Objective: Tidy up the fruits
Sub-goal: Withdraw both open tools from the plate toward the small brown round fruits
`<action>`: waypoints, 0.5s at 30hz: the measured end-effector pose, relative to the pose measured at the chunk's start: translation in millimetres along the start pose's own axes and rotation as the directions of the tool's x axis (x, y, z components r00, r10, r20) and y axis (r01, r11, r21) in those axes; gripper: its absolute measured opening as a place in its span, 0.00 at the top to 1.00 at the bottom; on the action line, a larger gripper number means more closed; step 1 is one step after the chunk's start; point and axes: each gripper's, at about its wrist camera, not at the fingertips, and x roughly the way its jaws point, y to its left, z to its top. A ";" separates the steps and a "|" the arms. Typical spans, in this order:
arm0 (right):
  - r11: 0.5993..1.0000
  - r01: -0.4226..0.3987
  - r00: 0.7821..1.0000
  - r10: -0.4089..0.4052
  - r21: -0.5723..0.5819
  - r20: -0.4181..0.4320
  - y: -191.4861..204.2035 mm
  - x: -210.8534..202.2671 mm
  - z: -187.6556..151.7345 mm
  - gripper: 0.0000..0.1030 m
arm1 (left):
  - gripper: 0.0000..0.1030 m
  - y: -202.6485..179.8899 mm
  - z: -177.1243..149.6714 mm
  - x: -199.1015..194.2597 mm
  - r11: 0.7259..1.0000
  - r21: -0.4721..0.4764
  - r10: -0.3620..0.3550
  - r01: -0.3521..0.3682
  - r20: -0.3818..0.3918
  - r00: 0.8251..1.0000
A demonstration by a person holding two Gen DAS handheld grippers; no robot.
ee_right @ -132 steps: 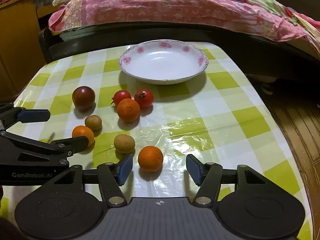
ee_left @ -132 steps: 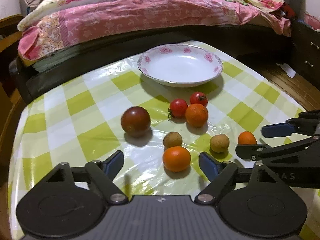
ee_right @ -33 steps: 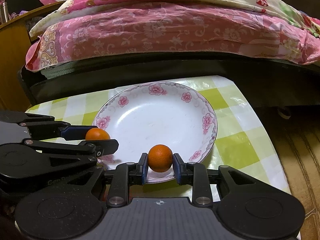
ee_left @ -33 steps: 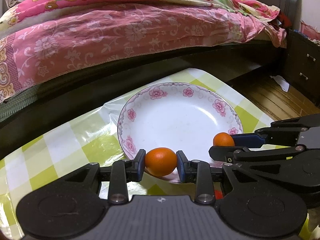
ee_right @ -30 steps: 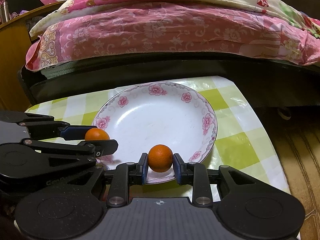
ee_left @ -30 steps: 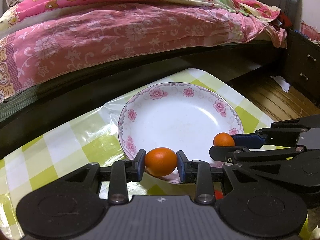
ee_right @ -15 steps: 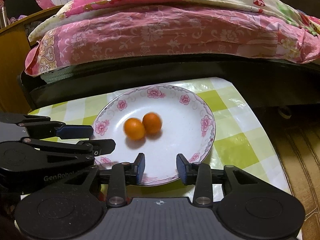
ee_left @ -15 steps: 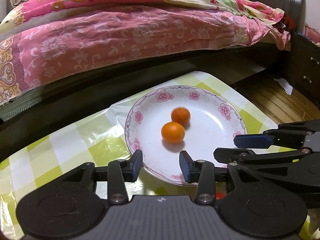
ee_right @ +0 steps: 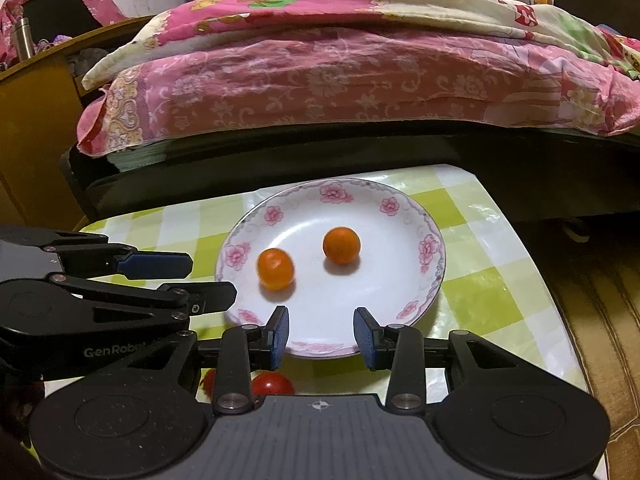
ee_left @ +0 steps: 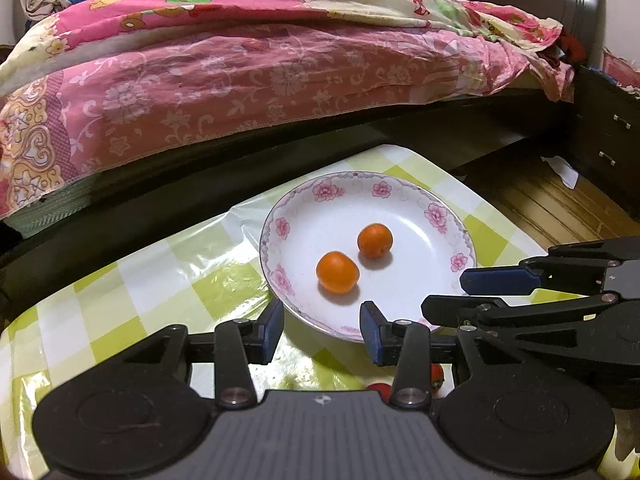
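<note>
A white plate with pink flowers (ee_left: 436, 216) (ee_right: 430, 248) sits on the green checked table. Two small oranges lie in it: one nearer the left (ee_left: 337, 272) (ee_right: 275, 269) and one farther right (ee_left: 375, 241) (ee_right: 341, 245). My left gripper (ee_left: 322, 334) is open and empty at the plate's near rim; it also shows in the right wrist view (ee_right: 192, 282). My right gripper (ee_right: 321, 336) is open and empty at the near rim, and shows in the left wrist view (ee_left: 460, 292). Red tomatoes (ee_right: 272, 385) peek out below the grippers.
A bed with a pink floral quilt (ee_left: 260, 64) and dark frame stands right behind the table. A wooden cabinet (ee_right: 28, 128) is at the left. Wooden floor (ee_left: 532, 204) and a dark dresser lie to the right of the table's edge.
Both grippers were shut on an orange each over the plate. They opened, the two oranges dropped into the plate and rolled a little, and both grippers drew back.
</note>
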 end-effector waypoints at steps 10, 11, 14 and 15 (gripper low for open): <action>0.999 -0.047 0.998 0.047 -0.020 -0.029 9.7 -18.9 -15.4 0.66 | 0.53 6.7 -27.5 -29.0 0.998 0.030 -0.056 0.057 -0.022 0.998; 0.998 -0.052 0.998 0.051 -0.024 -0.037 10.8 -21.3 -18.5 0.66 | 0.53 7.9 -32.5 -32.1 0.997 0.033 -0.065 0.066 -0.030 0.997; 0.997 -0.067 0.996 0.064 -0.032 -0.066 12.4 -28.4 -29.9 0.66 | 0.53 8.4 -46.1 -40.6 0.994 0.052 -0.091 0.094 -0.059 0.994; 0.997 -0.074 0.994 0.071 -0.033 -0.079 12.8 -30.6 -33.6 0.66 | 0.53 7.4 -50.1 -43.3 0.993 0.062 -0.101 0.105 -0.066 0.993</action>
